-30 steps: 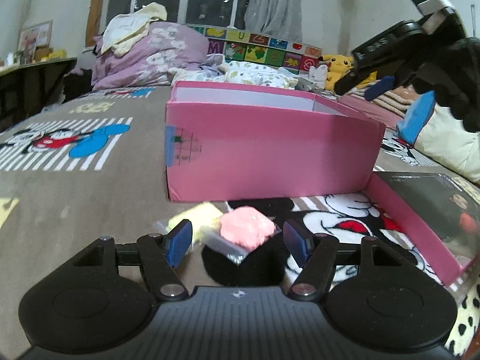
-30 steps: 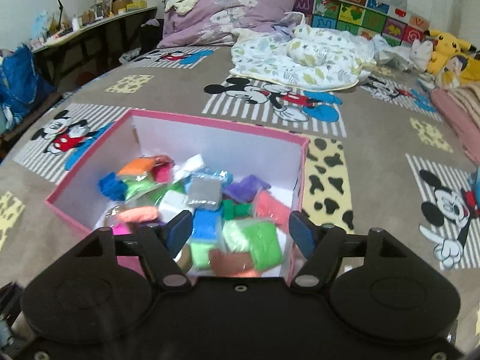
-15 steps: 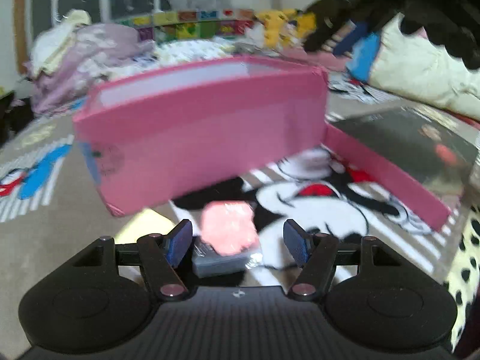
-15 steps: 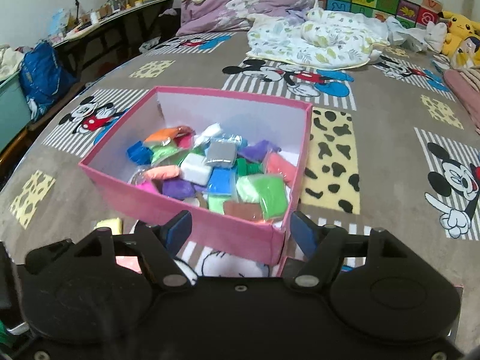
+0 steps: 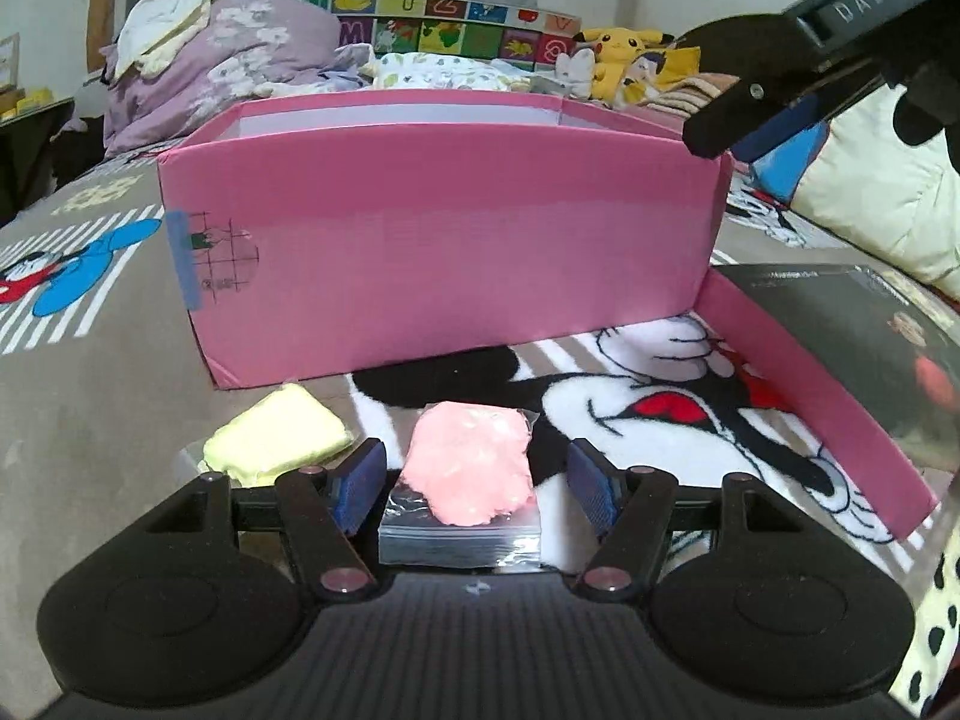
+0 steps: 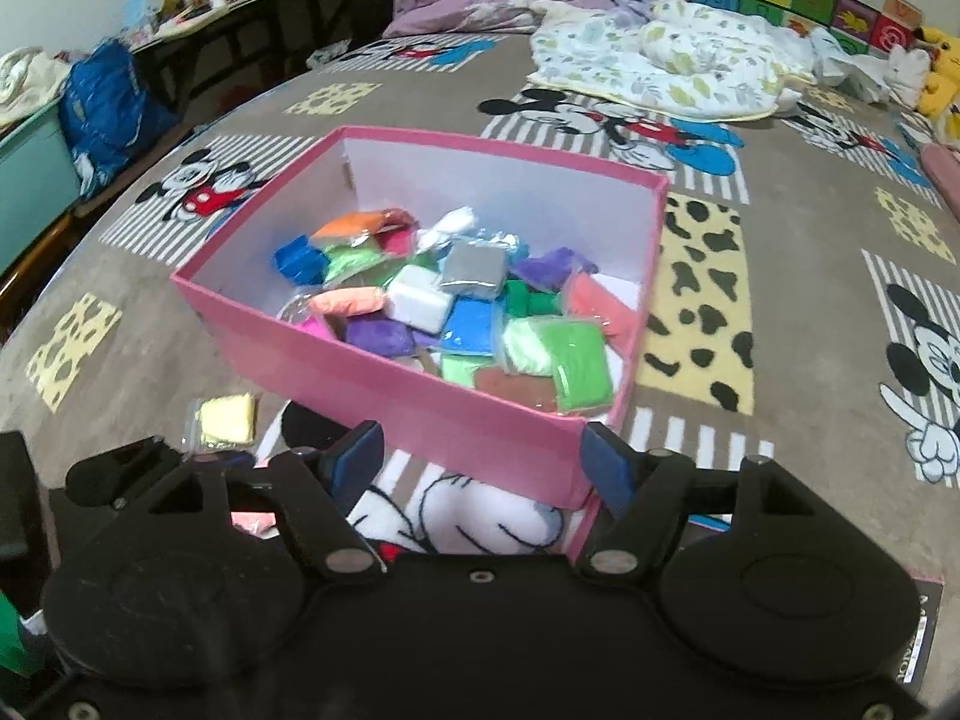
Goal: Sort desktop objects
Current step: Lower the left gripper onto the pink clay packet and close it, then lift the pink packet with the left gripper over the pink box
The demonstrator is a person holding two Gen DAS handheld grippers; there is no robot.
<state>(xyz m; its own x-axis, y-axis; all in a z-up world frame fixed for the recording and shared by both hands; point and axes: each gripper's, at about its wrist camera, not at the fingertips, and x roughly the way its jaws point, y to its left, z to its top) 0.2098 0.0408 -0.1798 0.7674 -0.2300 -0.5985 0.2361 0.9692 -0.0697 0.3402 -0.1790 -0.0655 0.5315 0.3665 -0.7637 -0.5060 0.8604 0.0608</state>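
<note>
A pink clay packet in clear wrap lies on the bedspread between the fingers of my left gripper. Its jaws are closing, and a gap still shows on each side of the packet. A pale yellow clay packet lies just left of it, also seen from above. Behind both stands the pink box. The right wrist view shows the pink box filled with several coloured clay packets. My right gripper hovers open over its near wall, holding nothing.
The box lid, pink-rimmed with a dark glossy face, lies to the right of the box. Quilts and a yellow plush toy sit at the far end of the bed. A desk and a blue bag stand at the left.
My left gripper has slid forward so the pink packet now sits squarely between its fingers, and its jaws have narrowed a little. My right gripper has drawn back from above the box's contents to its near wall.
</note>
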